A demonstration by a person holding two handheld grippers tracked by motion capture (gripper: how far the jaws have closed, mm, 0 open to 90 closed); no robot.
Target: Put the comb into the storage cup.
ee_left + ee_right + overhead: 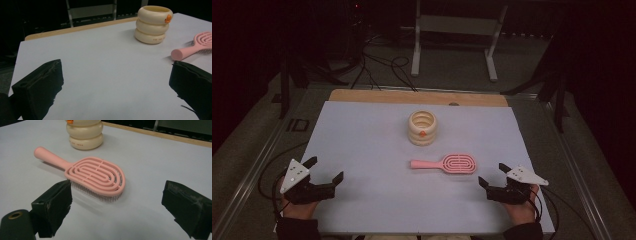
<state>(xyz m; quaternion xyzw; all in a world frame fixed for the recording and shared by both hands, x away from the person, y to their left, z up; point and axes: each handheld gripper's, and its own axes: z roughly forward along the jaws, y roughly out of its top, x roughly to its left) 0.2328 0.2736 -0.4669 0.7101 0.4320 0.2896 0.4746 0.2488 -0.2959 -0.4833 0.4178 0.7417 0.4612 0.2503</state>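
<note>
High view: one pink hairbrush (447, 164) | one cream ringed holder (422, 127) | two grippers, fingers released

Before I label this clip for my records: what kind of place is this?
Probably a lab recording bench: a covered table in a dark room, cables across the floor, a metal stand behind.
</note>
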